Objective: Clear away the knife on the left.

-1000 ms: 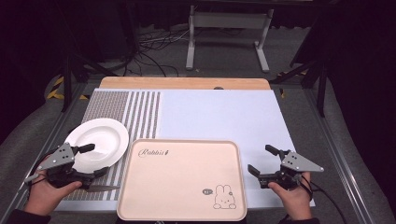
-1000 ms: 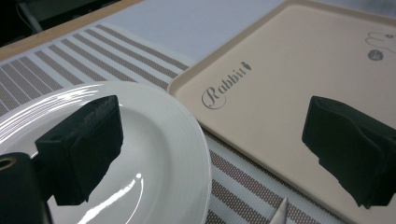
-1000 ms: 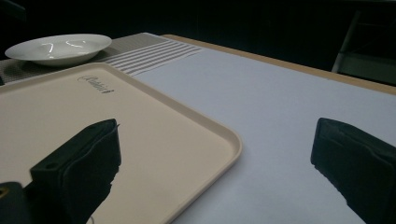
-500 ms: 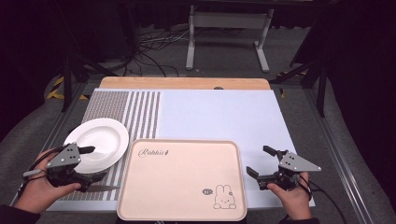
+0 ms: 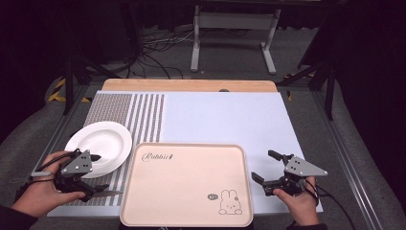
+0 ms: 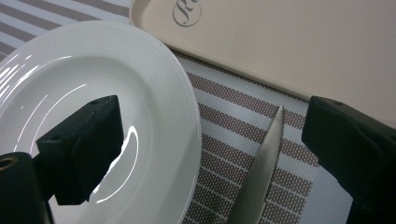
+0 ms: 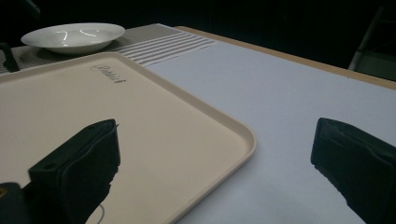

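Observation:
A white plate point(image 5: 98, 146) point(image 6: 93, 107) rests on the striped mat at the left. Beside it, a knife point(image 5: 106, 193) point(image 6: 261, 177) lies on the stripes with its blade pointing toward the tray. My left gripper point(image 5: 93, 176) point(image 6: 210, 154) is open: one jaw hangs over the plate, the other over the mat by the tray, and the knife blade lies between them. A beige tray point(image 5: 186, 184) point(image 7: 121, 112) with a rabbit print sits front centre, with nothing on it. My right gripper point(image 5: 265, 166) point(image 7: 210, 163) is open at the tray's right edge, one jaw over the tray, the other over the white mat.
A striped placemat point(image 5: 129, 115) covers the left of the table and a white mat point(image 5: 225, 120) the right. The wooden table edge point(image 5: 191, 85) runs along the back. Metal stands and cables lie on the floor beyond.
My left gripper has shifted slightly right, toward the plate and knife. My right gripper has drifted a little left toward the tray. Plate, knife and tray have not moved.

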